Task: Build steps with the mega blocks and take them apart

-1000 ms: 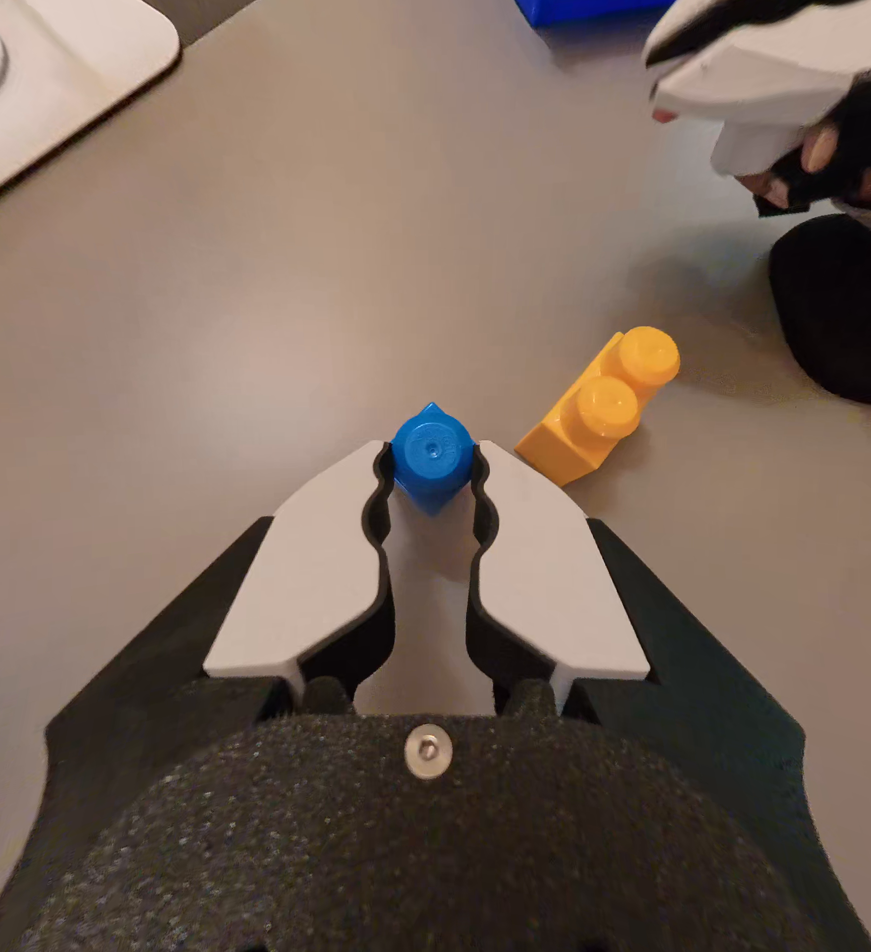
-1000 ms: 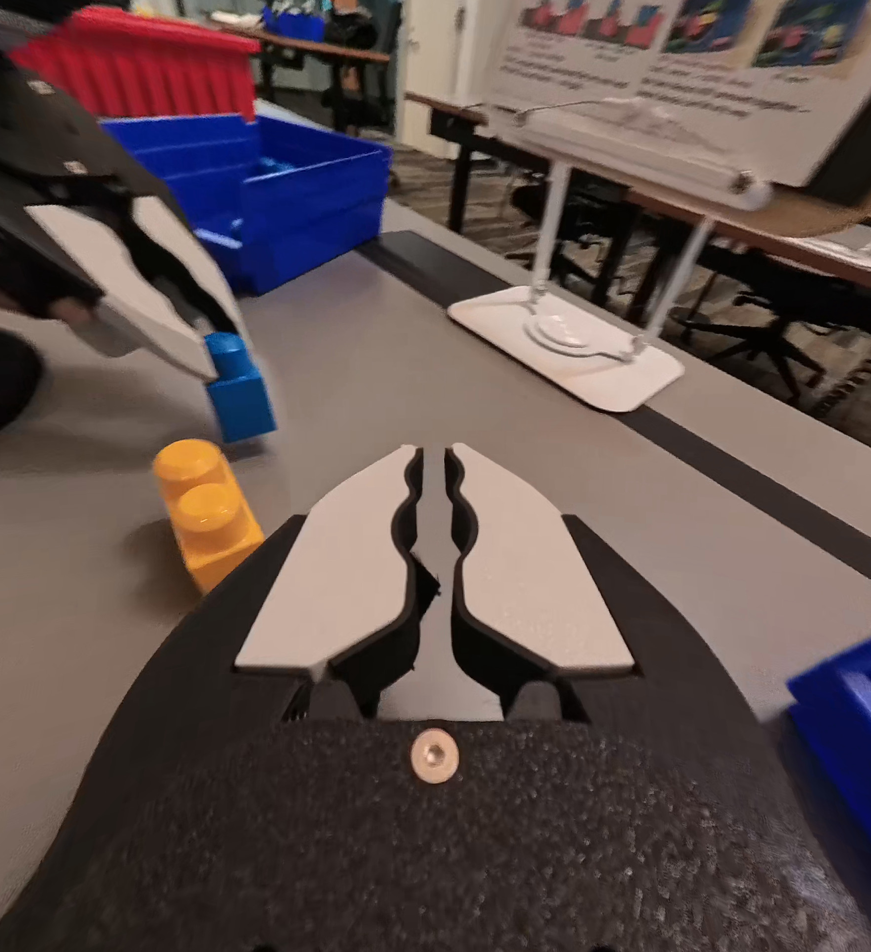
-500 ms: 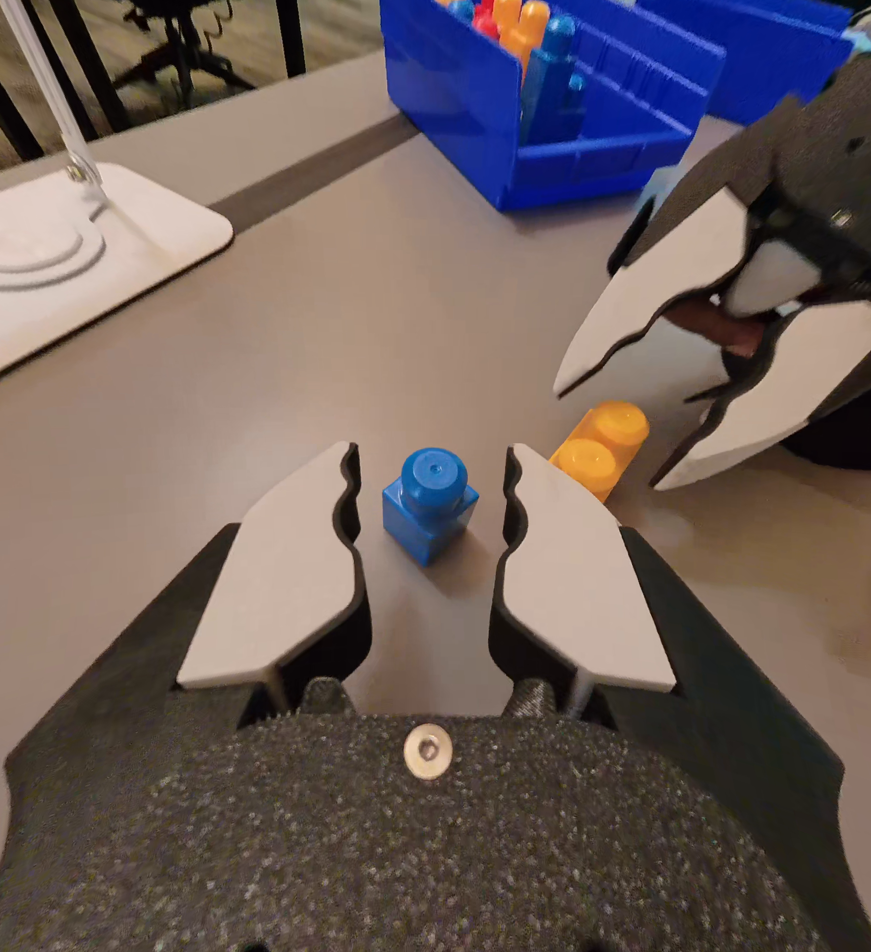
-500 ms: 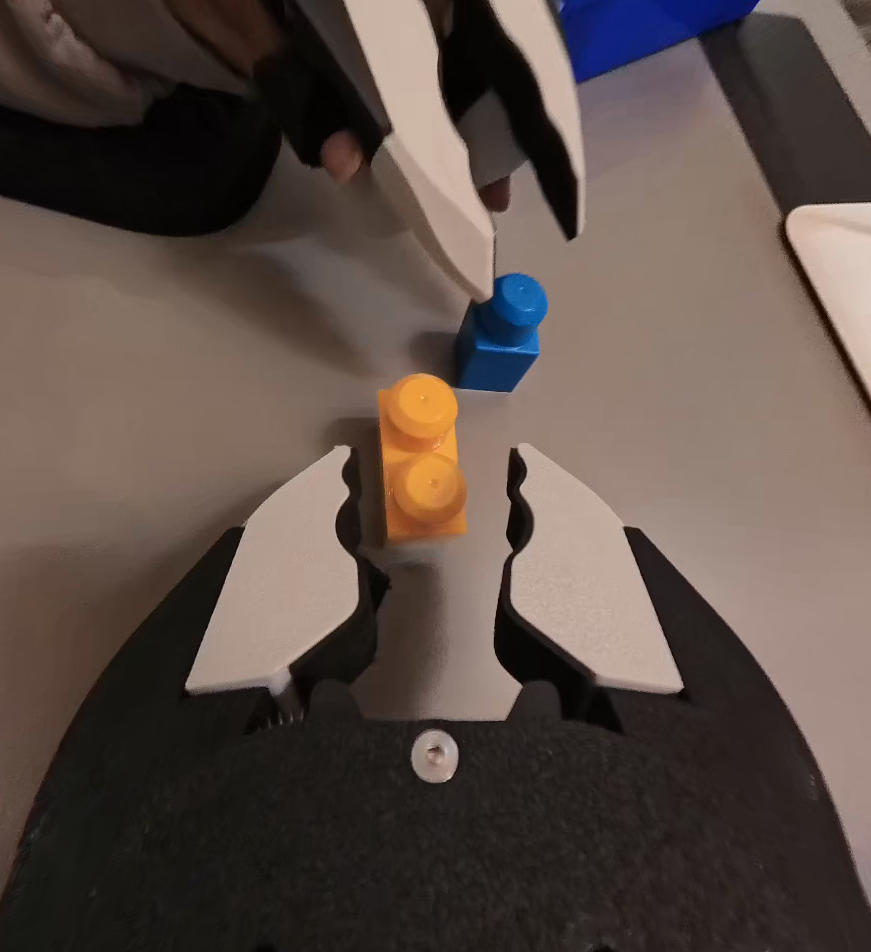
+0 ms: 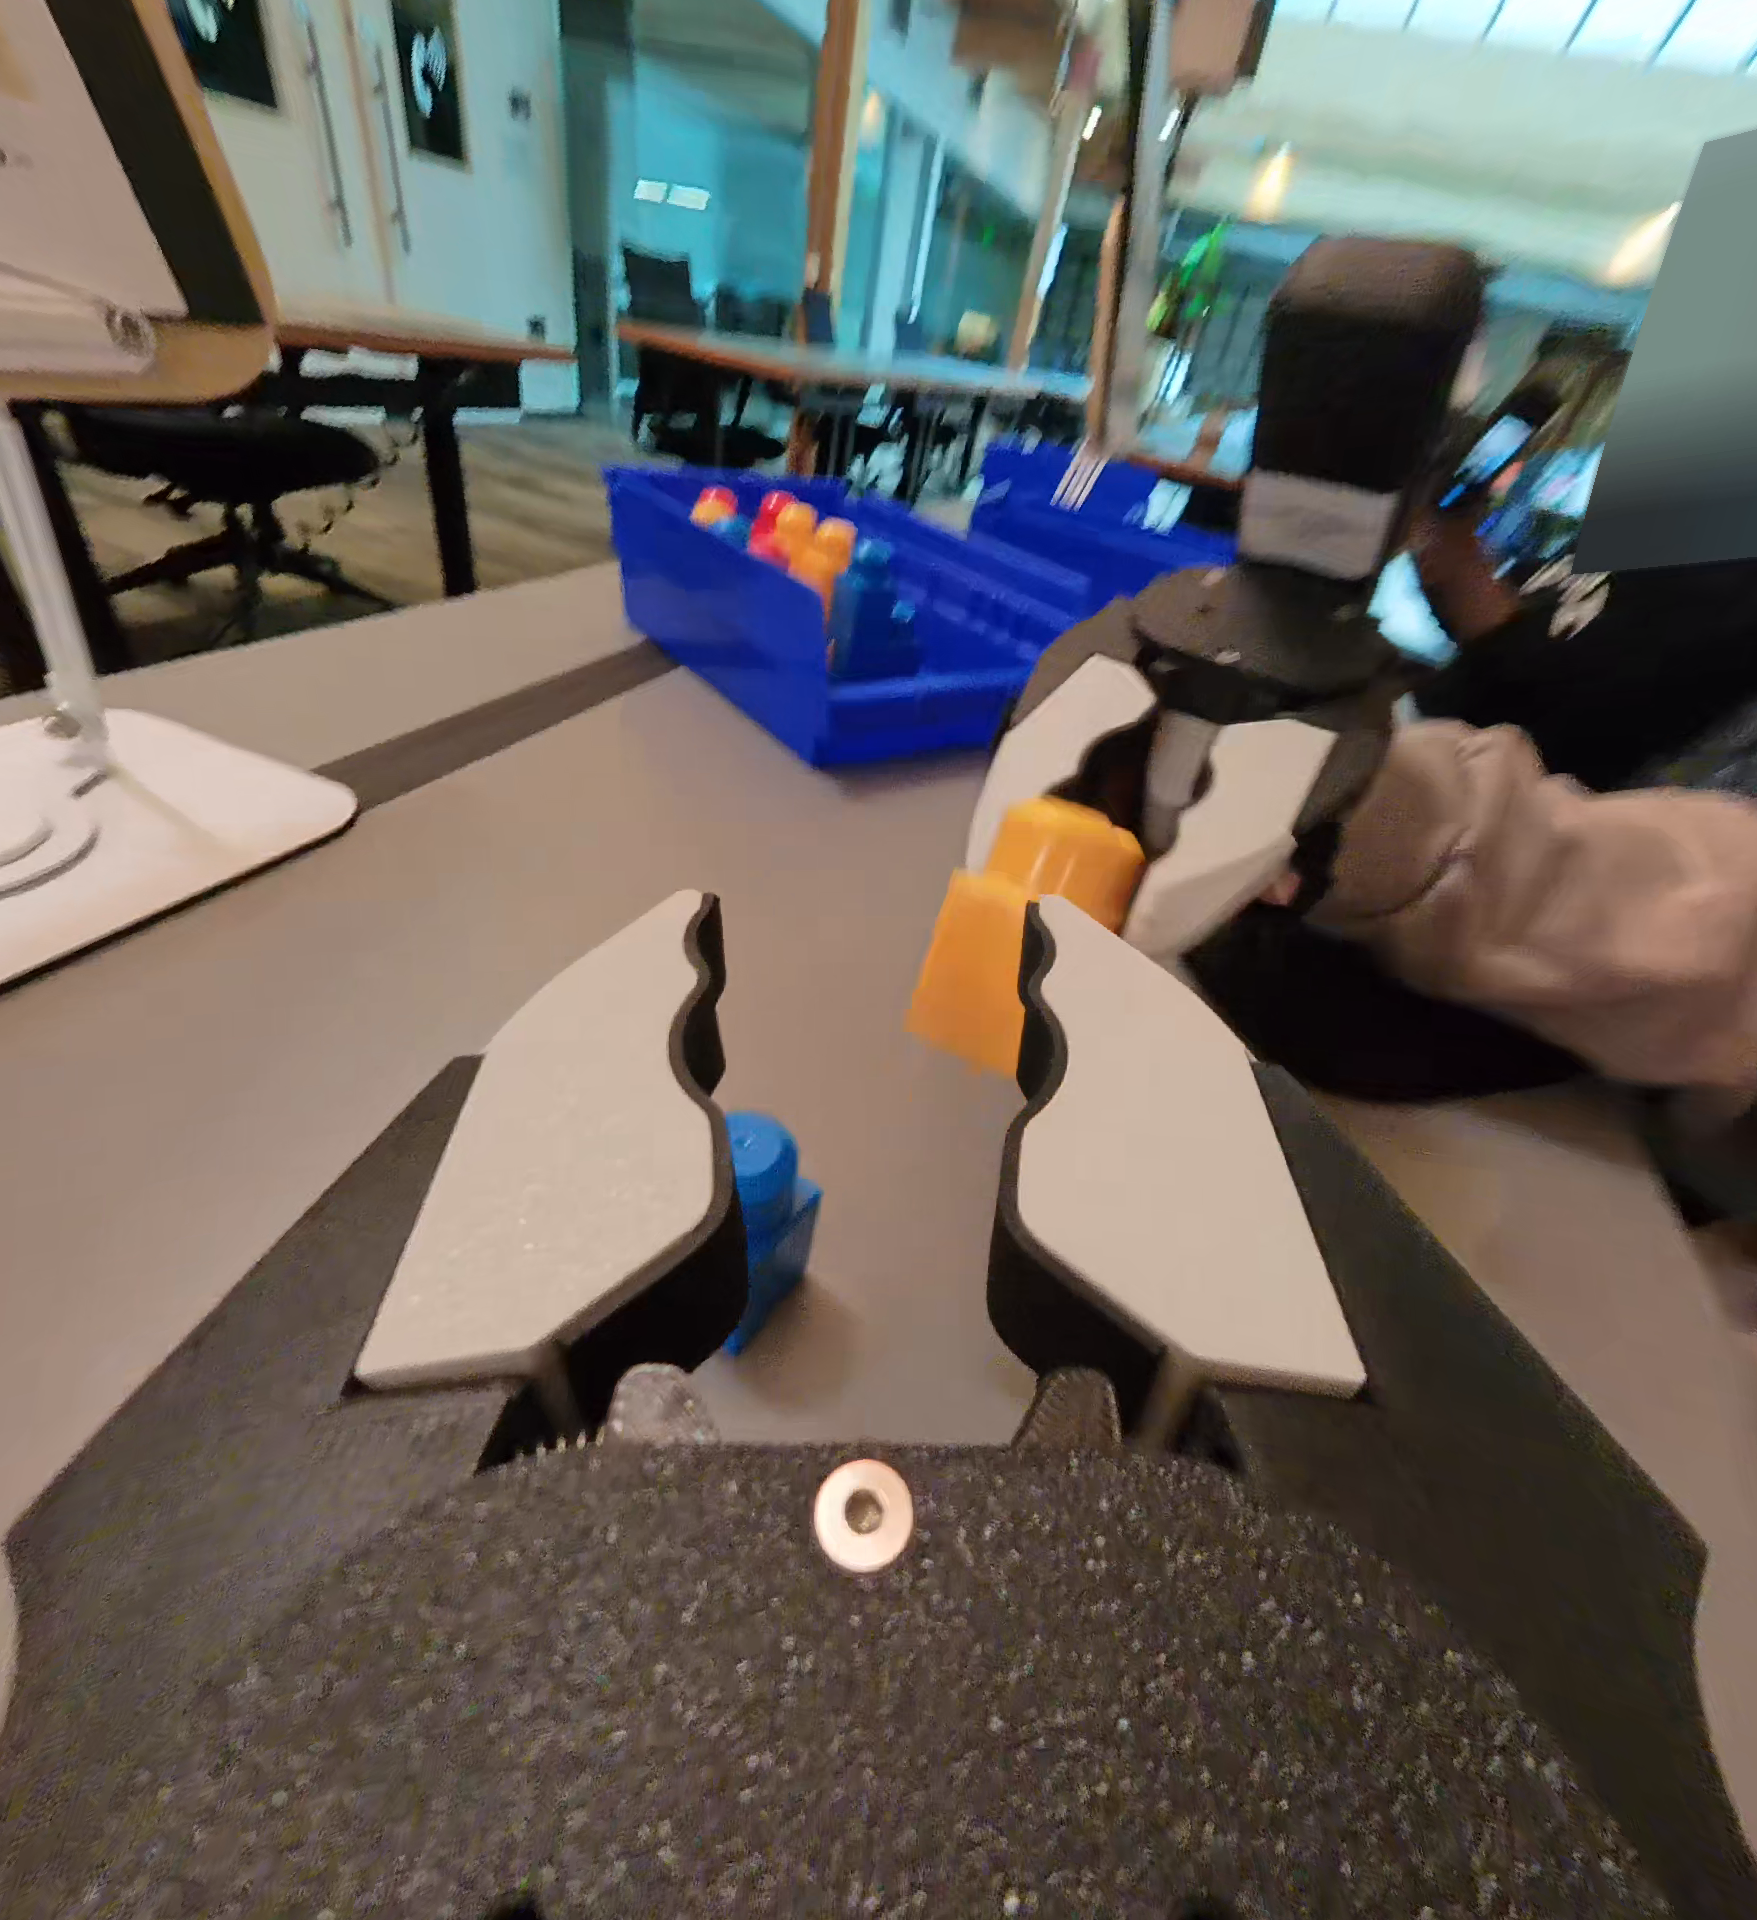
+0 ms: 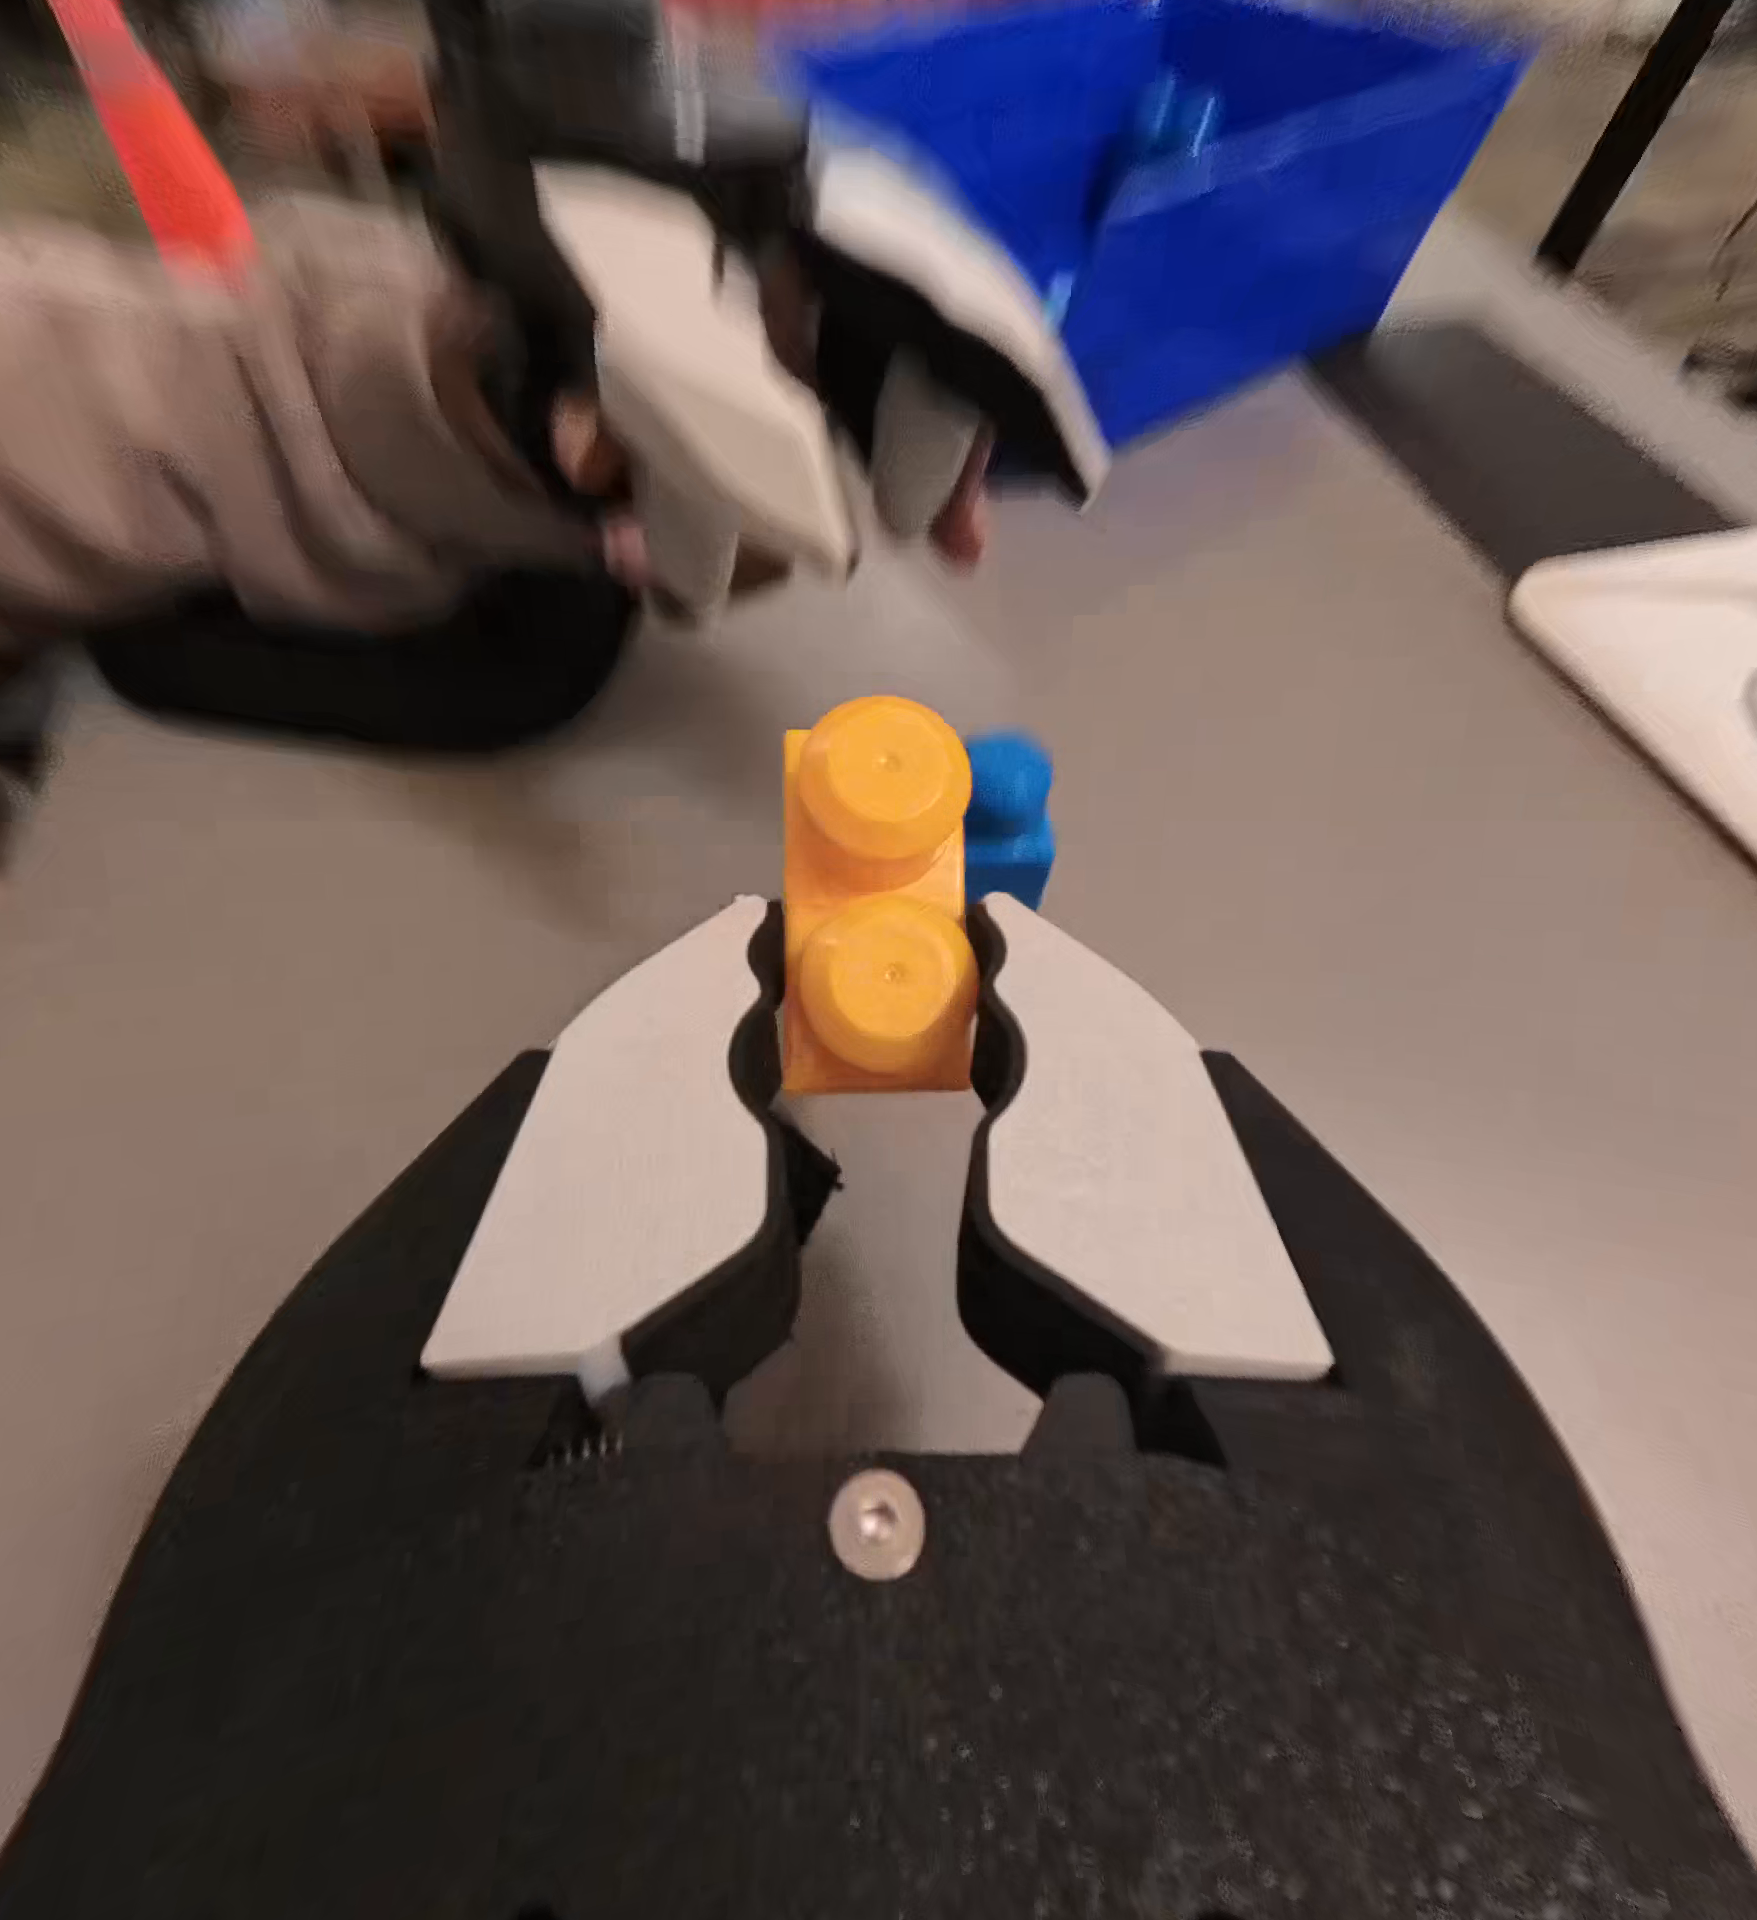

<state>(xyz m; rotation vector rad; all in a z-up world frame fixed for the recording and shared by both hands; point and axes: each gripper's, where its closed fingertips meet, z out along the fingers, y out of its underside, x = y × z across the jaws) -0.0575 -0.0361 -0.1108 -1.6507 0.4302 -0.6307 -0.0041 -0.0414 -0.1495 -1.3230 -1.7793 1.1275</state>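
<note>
While the white plastic stand base [image 5: 95,821] sits far left on the grey table [image 5: 438,987], the left gripper [image 5: 869,997] hangs over it with jaws spread and empty. Under its left finger, partly hidden, stands the small blue one-stud plastic block [image 5: 770,1216]. Right of that, the right gripper [image 6: 879,997] has its jaws pinching the orange two-stud plastic block [image 6: 879,914] across its flat sides. Behind, a blue plastic bin [image 5: 801,665] holds more blocks. Both blocks are probably light, rigid and rather slick; the flat walls below the studs look like the surest place to hold, since round studs could twist free.
</note>
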